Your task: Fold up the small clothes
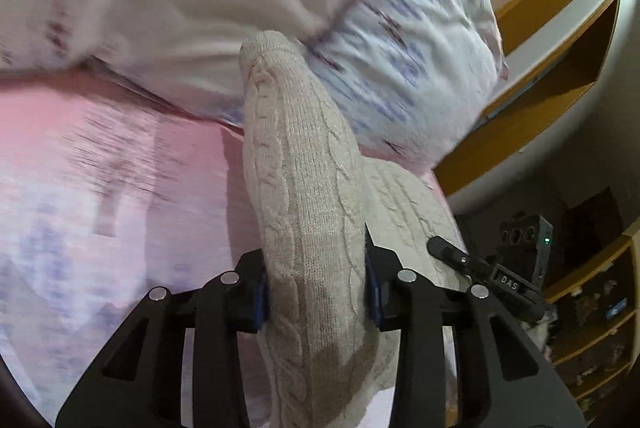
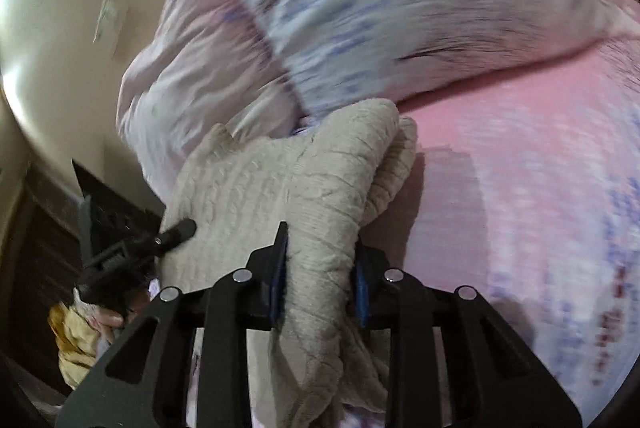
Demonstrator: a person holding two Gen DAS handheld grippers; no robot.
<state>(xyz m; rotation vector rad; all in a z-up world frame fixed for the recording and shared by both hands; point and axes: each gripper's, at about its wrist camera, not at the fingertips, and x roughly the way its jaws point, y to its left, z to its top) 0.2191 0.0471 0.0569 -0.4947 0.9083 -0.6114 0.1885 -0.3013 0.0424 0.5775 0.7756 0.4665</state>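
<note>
A cream cable-knit garment (image 1: 304,187) hangs bunched between both grippers above a pink bedsheet (image 1: 120,163). My left gripper (image 1: 316,288) is shut on a thick fold of the knit, which stands up ahead of the fingers. My right gripper (image 2: 320,280) is shut on another bunched part of the same garment (image 2: 280,183). The other gripper's black fingertip shows at the knit's edge in each view, in the left wrist view (image 1: 448,248) and in the right wrist view (image 2: 176,232).
A large pillow (image 1: 400,39) with a blue and pink print lies just behind the garment, also in the right wrist view (image 2: 360,7). Wooden shelves (image 1: 560,39) stand beyond the bed's right edge. A cream wall (image 2: 60,27) and dark furniture (image 2: 44,248) are on the left.
</note>
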